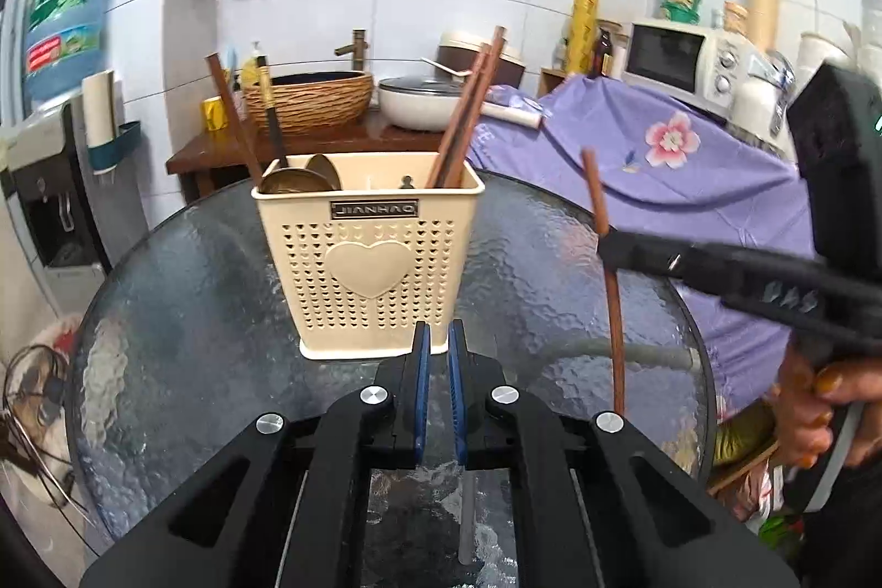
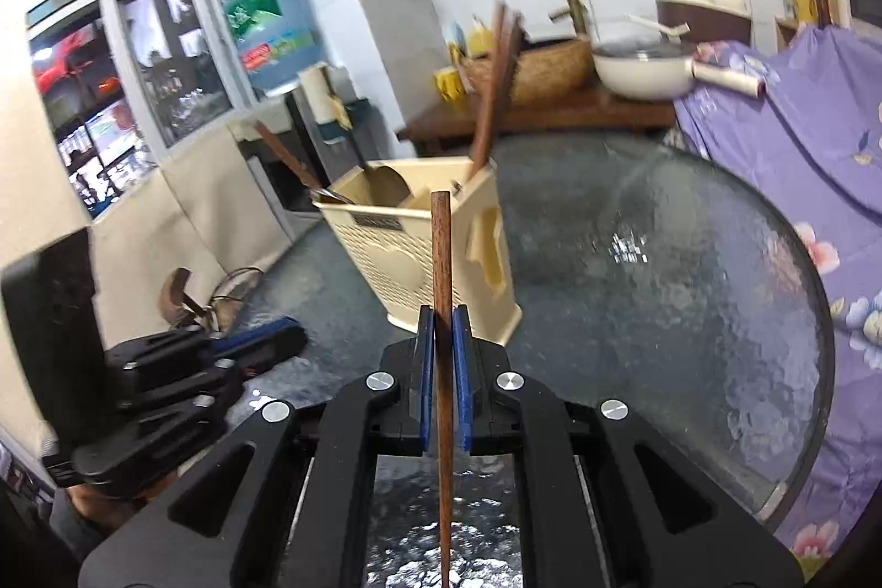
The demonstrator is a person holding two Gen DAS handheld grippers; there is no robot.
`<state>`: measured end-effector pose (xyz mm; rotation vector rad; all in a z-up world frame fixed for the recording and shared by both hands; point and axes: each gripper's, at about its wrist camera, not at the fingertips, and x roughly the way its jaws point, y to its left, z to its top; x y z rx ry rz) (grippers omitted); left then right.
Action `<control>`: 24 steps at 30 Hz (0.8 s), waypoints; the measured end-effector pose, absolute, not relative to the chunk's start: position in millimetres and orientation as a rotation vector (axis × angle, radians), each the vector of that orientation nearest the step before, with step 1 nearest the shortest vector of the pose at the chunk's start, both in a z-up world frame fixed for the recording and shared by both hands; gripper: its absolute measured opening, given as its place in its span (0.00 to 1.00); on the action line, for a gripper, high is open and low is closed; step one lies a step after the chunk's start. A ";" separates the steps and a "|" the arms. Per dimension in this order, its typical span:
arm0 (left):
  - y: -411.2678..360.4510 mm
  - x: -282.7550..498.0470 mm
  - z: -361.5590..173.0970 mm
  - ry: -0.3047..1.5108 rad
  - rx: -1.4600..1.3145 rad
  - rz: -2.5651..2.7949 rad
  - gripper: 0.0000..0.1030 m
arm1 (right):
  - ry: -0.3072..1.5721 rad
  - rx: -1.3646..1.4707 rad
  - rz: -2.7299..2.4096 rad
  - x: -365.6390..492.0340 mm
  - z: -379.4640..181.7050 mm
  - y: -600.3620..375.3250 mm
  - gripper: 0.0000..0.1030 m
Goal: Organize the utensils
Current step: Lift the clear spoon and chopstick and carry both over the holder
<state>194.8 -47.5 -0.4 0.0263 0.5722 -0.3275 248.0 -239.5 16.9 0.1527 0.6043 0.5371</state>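
Observation:
A cream perforated utensil holder (image 1: 364,257) (image 2: 386,252) stands on the round glass table (image 1: 193,285) (image 2: 661,285). Several brown chopsticks (image 1: 468,119) lean in its right compartment, and spoons (image 1: 297,180) sit in the left one. My right gripper (image 2: 441,329) is shut on a single brown chopstick (image 2: 440,246), which stands nearly upright above the table. In the left wrist view this right gripper (image 1: 606,249) holds the chopstick (image 1: 613,312) to the right of the holder. My left gripper (image 1: 439,340) (image 2: 295,334) hovers in front of the holder, shut, with nothing between its blue pads.
A purple flowered cloth (image 1: 661,158) covers furniture right of the table. Behind stand a wooden counter with a wicker basin (image 1: 308,97) and a white pan (image 1: 419,100), plus a microwave (image 1: 683,59). A water dispenser (image 1: 49,180) is at left. A hand (image 1: 810,400) grips the right tool.

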 end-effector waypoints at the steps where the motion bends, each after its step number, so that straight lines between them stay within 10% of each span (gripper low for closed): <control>1: -46.4 194.3 -2.9 0.572 0.025 -0.316 0.07 | 0.601 0.138 0.535 246.6 17.9 -238.1 0.07; 8: -26.4 207.6 -18.0 0.650 -0.026 -0.289 0.08 | 0.631 0.165 0.494 248.2 5.9 -248.2 0.07; 12: -29.5 218.1 -26.7 0.693 -0.012 -0.284 0.50 | 0.634 0.185 0.483 252.4 2.1 -253.6 0.07; 16: -49.6 231.9 -42.4 0.752 0.038 -0.312 0.72 | 0.612 0.183 0.485 249.8 7.7 -256.0 0.07; 24: -87.0 269.8 -80.8 0.848 0.158 -0.293 0.73 | 0.577 0.180 0.474 240.6 15.3 -263.4 0.07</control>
